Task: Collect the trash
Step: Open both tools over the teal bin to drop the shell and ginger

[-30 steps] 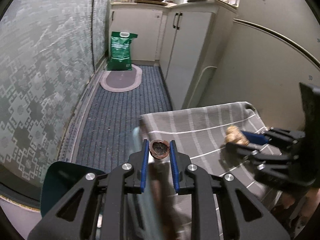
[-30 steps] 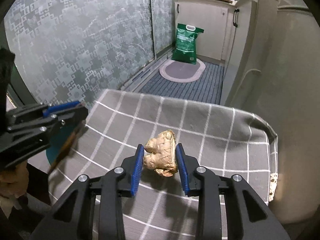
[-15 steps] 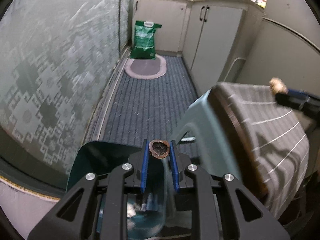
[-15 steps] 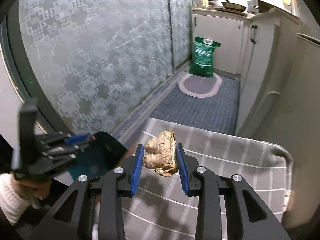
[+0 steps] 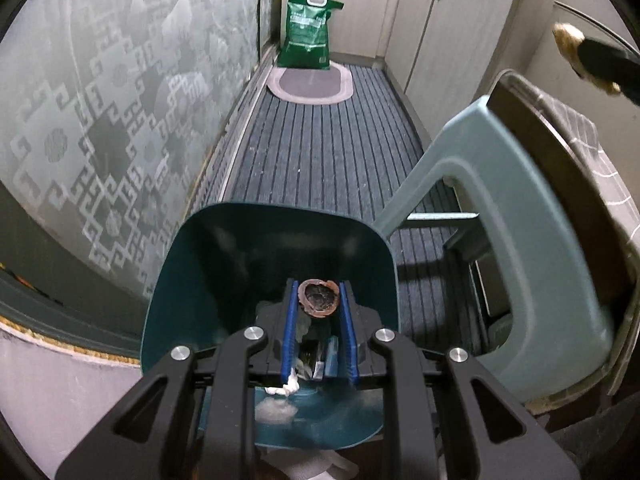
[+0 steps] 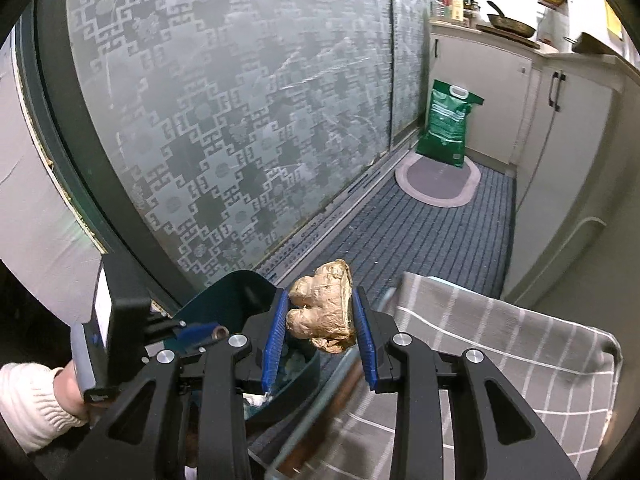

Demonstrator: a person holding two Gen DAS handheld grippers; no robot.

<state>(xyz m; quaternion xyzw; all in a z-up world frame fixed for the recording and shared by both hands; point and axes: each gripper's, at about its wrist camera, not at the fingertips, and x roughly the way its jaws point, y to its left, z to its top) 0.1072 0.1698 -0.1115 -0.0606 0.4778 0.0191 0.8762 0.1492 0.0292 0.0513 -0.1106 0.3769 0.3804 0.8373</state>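
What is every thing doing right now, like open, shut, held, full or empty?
Left hand-held gripper: shut on the walnut shell, over the bin.
Right hand-held gripper: shut on the ginger piece.
Teal bin: open, some trash inside.
Cupboard doors: shut.
Green bag: upright.

The right gripper (image 6: 320,320) clamps a ginger piece (image 6: 322,312) between its blue pads. Below left, the left gripper (image 6: 212,334) holds a small brown thing over the teal bin (image 6: 228,300). A checked cloth (image 6: 500,352) lies right.
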